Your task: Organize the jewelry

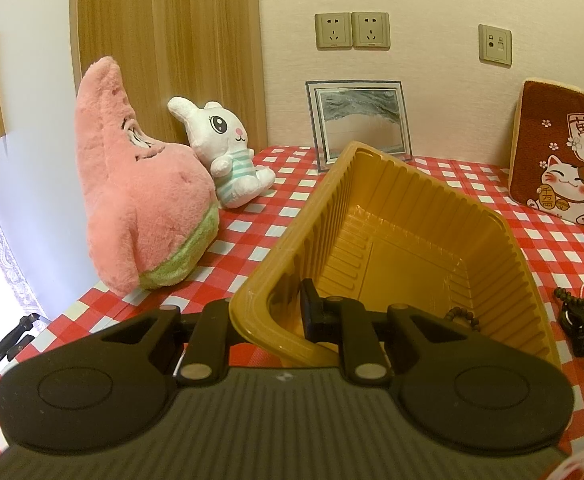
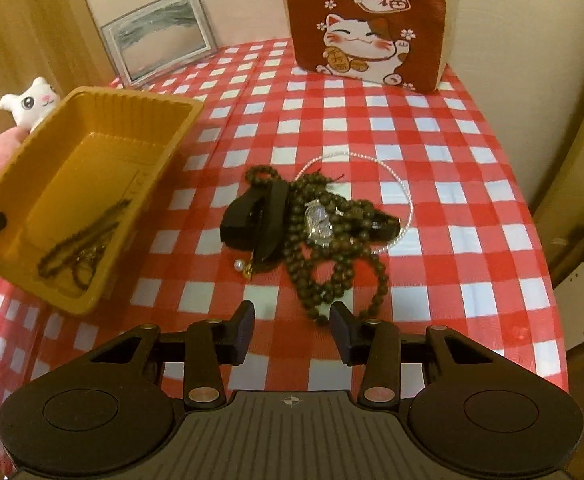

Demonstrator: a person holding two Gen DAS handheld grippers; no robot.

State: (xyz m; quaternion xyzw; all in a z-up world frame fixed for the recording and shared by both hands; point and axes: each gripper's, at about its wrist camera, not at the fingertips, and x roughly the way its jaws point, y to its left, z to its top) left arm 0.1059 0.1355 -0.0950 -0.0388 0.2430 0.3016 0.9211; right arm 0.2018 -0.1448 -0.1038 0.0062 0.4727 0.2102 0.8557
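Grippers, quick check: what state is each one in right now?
Left gripper: shut on the rim of the yellow tray, which it holds tilted.
Right gripper: open, nothing between its jaws, above the jewelry pile.

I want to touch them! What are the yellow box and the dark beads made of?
The yellow box looks like thin, shiny moulded plastic: ribbed walls, light glinting off it. The dark beads look like wood, brown and dull, though that's only a guess.

Characters 萬福 on the red lucky-cat cushion, 千万両 on the cat's coin.
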